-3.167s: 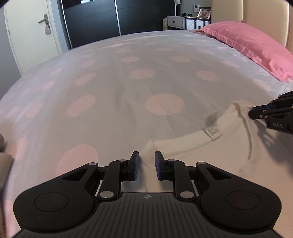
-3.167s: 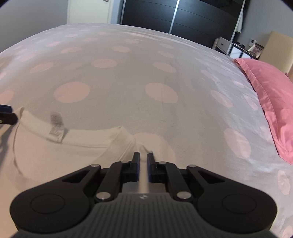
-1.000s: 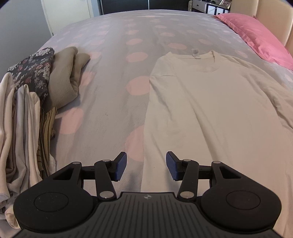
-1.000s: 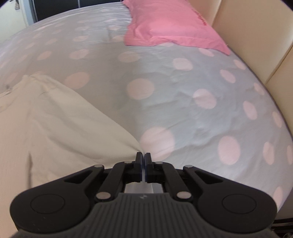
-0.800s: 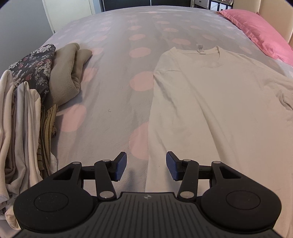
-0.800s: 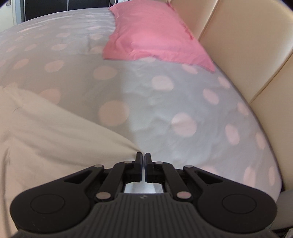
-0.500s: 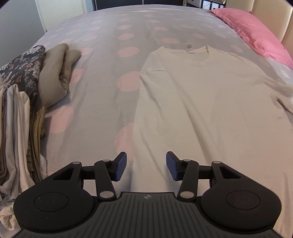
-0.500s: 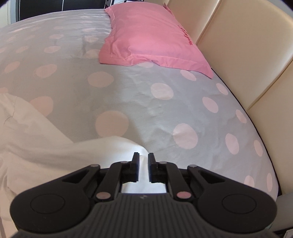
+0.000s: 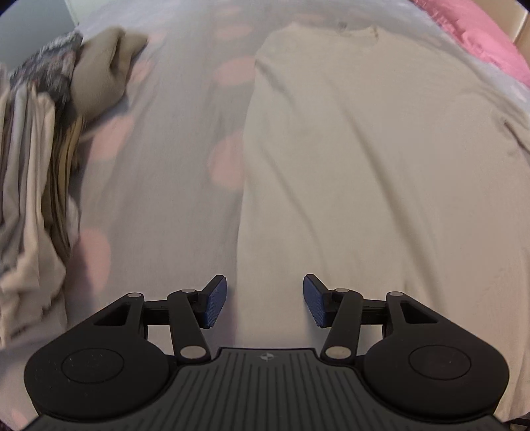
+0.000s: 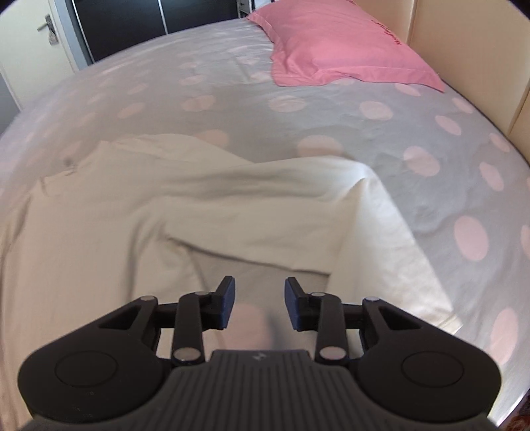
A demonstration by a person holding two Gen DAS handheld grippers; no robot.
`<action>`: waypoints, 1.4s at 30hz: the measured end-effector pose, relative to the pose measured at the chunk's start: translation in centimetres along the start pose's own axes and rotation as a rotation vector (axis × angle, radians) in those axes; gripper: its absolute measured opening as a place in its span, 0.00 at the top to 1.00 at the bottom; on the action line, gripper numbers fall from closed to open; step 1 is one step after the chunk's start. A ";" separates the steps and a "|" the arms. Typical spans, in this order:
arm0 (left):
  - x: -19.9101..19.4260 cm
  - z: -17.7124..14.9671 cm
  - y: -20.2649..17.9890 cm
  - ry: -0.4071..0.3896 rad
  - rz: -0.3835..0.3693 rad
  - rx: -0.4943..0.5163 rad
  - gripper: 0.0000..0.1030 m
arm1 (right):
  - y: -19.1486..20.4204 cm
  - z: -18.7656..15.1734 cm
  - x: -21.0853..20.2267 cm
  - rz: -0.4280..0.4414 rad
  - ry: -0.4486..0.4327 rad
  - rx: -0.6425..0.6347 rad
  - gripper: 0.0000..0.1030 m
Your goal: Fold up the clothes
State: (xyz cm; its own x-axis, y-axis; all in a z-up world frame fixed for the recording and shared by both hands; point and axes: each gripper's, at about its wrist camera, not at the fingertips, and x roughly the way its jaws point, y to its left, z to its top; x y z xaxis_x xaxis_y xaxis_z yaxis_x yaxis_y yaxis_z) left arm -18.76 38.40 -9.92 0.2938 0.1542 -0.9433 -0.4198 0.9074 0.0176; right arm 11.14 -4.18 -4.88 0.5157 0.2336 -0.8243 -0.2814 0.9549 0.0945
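1. Left wrist view: the left gripper [image 9: 265, 303] is pointing steeply down over the bed [image 9: 159, 185], and its jaws are opening, standing moderately wide with nothing between the blue pads [image 9: 215, 306]. The picture is blurring with motion.
2. Beneath this gripper, the cream long-sleeved shirt [image 9: 364, 172] is lying flat on the bed. Its left edge is running just under the left pad, so the gap between the fingers is hanging over the shirt's lower body.
3. The right gripper [image 10: 260, 306] is angling down toward the bed as well, less steeply. Its jaws are opening and holding nothing; through the gap a patch of bedsheet and one pale pink dot are showing.
4. Only the left wrist view is showing the pile of clothes [image 9: 36, 159] at the left side of the bed: a beige folded piece, a dark flowered fabric and pale striped items stacked together, well apart from the shirt.
5. Only the right wrist view is showing the shirt's sleeve [image 10: 298, 212], which is lying folded back over the body just beyond the fingertips. It is also showing the whole pink pillow [image 10: 341, 49], the cream headboard [image 10: 463, 49], a dark wardrobe [image 10: 159, 16] and a white door [image 10: 36, 39].
6. The shirt's long axis is running away from the left gripper, with the neckline [image 9: 357, 28] at the far end, near the pillow side of the bed.
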 end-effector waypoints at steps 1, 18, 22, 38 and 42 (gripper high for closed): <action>0.3 -0.4 0.3 0.008 -0.008 -0.015 0.52 | 0.3 -0.4 -0.6 0.013 -0.010 0.006 0.64; -9.0 2.6 6.1 -0.287 -0.033 -0.227 1.00 | -1.9 -2.8 -1.4 -0.012 0.004 0.110 0.60; -11.6 5.8 9.4 -0.355 0.078 -0.262 1.00 | -1.7 -2.5 -1.2 0.007 0.003 0.107 0.60; -8.8 10.5 14.9 -0.346 0.293 -0.351 0.64 | -1.8 -2.3 0.5 0.022 0.052 0.059 0.60; -9.9 8.2 11.5 -0.407 0.269 -0.291 0.57 | -0.8 -2.9 1.0 0.060 0.092 0.011 0.60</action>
State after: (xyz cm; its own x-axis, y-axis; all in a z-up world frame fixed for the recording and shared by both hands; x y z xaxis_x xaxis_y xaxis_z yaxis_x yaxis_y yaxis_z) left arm -19.41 50.51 2.32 0.4270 0.5559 -0.7132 -0.7283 0.6789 0.0931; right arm 9.55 -5.25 -7.36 0.4212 0.2734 -0.8648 -0.3007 0.9416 0.1512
